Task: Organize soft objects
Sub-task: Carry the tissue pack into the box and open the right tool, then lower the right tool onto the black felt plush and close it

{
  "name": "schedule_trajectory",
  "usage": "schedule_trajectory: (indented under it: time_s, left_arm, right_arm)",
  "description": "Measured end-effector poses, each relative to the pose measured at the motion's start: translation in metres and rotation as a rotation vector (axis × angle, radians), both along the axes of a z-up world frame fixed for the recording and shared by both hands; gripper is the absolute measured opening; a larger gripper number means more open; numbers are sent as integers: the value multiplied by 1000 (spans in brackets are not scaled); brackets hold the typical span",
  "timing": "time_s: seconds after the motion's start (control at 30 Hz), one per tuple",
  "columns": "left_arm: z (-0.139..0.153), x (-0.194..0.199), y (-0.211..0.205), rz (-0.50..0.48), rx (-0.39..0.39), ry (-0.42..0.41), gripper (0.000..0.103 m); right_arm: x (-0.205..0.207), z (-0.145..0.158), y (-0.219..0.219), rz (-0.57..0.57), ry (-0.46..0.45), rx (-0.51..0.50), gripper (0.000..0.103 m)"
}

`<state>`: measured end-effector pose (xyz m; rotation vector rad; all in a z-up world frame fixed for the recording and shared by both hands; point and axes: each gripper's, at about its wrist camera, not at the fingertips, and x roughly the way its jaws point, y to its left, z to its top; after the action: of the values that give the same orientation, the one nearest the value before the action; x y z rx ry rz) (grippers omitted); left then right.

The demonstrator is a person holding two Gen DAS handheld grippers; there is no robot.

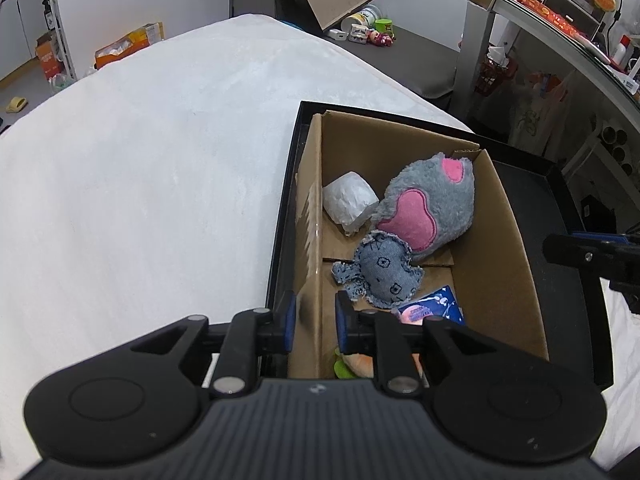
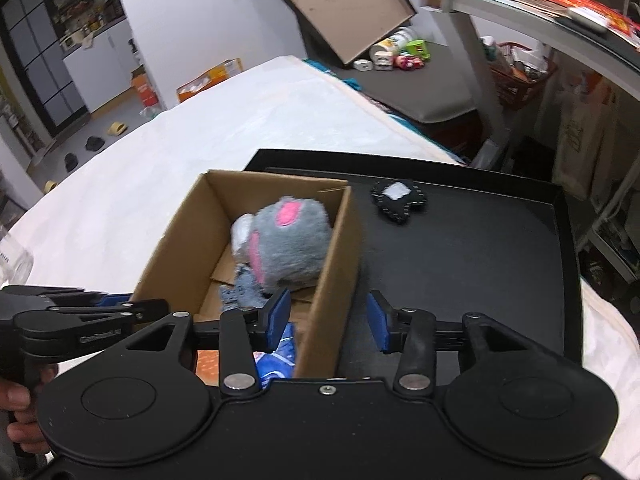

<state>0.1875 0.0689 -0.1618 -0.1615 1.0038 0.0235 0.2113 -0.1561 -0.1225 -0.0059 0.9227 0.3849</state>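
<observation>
Jaws of the left gripper (image 1: 315,327) straddle the left wall of the cardboard box (image 1: 508,216), slightly parted, the pads not visibly pressing it; those of the right gripper (image 2: 327,320) stand released, one either side of the box's right wall (image 2: 338,264). No earlier motion is legible. Nearest inside the box lie a blue printed packet (image 1: 434,306) (its lettering too blurred to read) and an orange-and-green soft item (image 1: 354,362). Beyond them rests a denim patch toy (image 1: 380,270), touching a grey plush with pink patches (image 1: 430,206); a white crumpled wad (image 1: 349,200) sits to its left. The box stands in a black tray (image 2: 480,248) on a white bed (image 1: 160,140). On the tray's far right lies a black stitched piece with a white patch (image 2: 398,197). Partial embossed lettering on the left gripper's body (image 2: 100,338) remains unreadable.
</observation>
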Motion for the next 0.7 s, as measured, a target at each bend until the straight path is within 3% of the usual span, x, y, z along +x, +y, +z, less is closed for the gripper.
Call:
schedule_trajectory:
  time_s: [0.23, 0.7]
  left_arm:
    - [2, 7, -7, 3, 38, -6, 37]
    - [-4, 28, -21, 8, 87, 31, 46]
  right_arm:
    - [9, -6, -23, -66, -13, 14, 47]
    - [48, -31, -47, -94, -12, 31, 52]
